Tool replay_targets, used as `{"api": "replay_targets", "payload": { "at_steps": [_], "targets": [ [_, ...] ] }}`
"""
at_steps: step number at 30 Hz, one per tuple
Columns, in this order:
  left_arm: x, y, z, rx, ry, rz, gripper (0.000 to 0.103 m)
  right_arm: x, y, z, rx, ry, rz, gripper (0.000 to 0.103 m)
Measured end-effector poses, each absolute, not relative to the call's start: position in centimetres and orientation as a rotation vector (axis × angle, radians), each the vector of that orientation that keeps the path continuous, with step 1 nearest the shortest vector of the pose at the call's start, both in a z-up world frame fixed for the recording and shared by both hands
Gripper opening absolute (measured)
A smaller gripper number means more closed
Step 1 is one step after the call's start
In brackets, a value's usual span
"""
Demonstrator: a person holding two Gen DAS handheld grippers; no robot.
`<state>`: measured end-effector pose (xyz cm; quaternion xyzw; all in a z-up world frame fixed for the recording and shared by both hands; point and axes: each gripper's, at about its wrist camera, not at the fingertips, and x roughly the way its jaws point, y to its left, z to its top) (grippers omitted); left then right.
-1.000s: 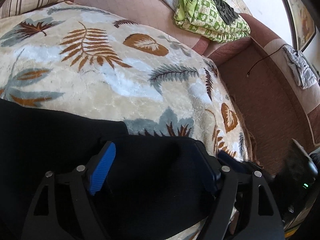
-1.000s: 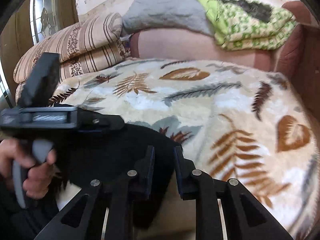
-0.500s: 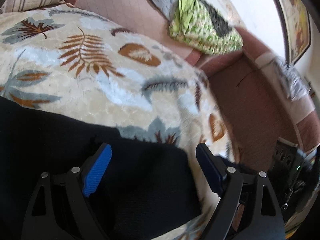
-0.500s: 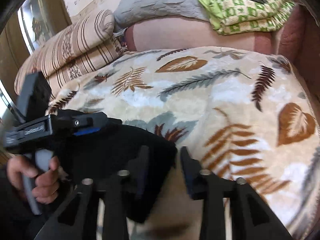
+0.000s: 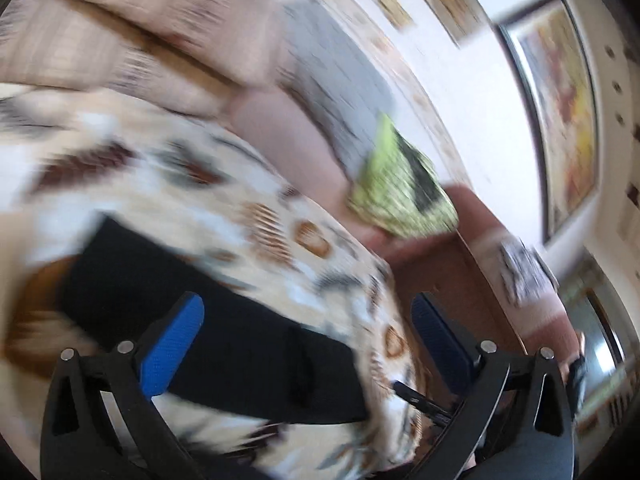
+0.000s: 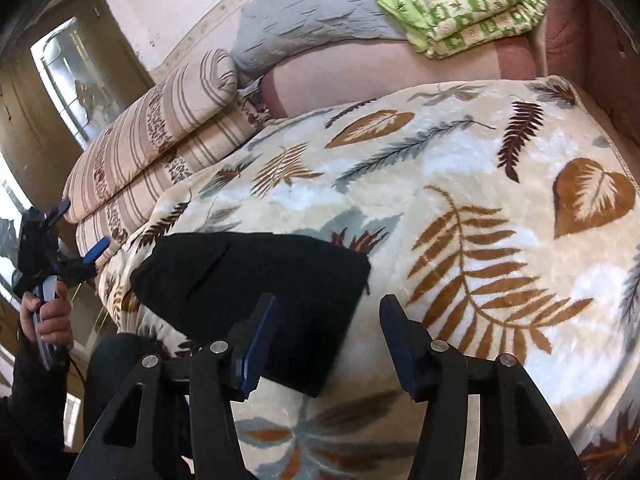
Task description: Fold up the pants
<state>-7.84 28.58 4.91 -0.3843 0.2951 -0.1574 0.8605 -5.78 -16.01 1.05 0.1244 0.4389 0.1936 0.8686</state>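
Observation:
The black pants (image 6: 256, 280) lie folded into a compact rectangle on the leaf-patterned blanket (image 6: 460, 208), near its front left corner. They also show in the blurred left wrist view (image 5: 224, 336). My right gripper (image 6: 326, 320) is open and empty, raised just above the right end of the pants. My left gripper (image 5: 306, 320) is open and empty, pulled back above the pants. It also shows in the right wrist view (image 6: 86, 260), held off the blanket's left edge.
Striped pillows (image 6: 160, 140) lie at the blanket's back left. A grey cover (image 6: 304, 28) and a green patterned folded cloth (image 6: 468, 12) lie on the sofa back. A brown armrest (image 5: 460, 276) is to the right. A framed picture (image 5: 560, 100) hangs on the wall.
Both grippers have opened and let go of the pants, and lifted back. The left gripper swung away to the left. The pants now lie folded and free on the blanket.

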Motion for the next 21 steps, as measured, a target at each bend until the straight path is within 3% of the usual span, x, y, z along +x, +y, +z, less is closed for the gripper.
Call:
{"api": "replay_targets", "payload": {
  "at_steps": [11,21],
  "targets": [
    [-7.5,33.8,-7.6,-1.252,0.730,-0.230,0.103,-5.2,-14.7,0.3,0.221,0.935,0.399,0.055],
    [-5.8,34.4,-7.8,-1.270,0.698,-0.174,0.103,-5.4,-14.5,0.3,0.200,0.928,0.383,0.055]
  ]
}}
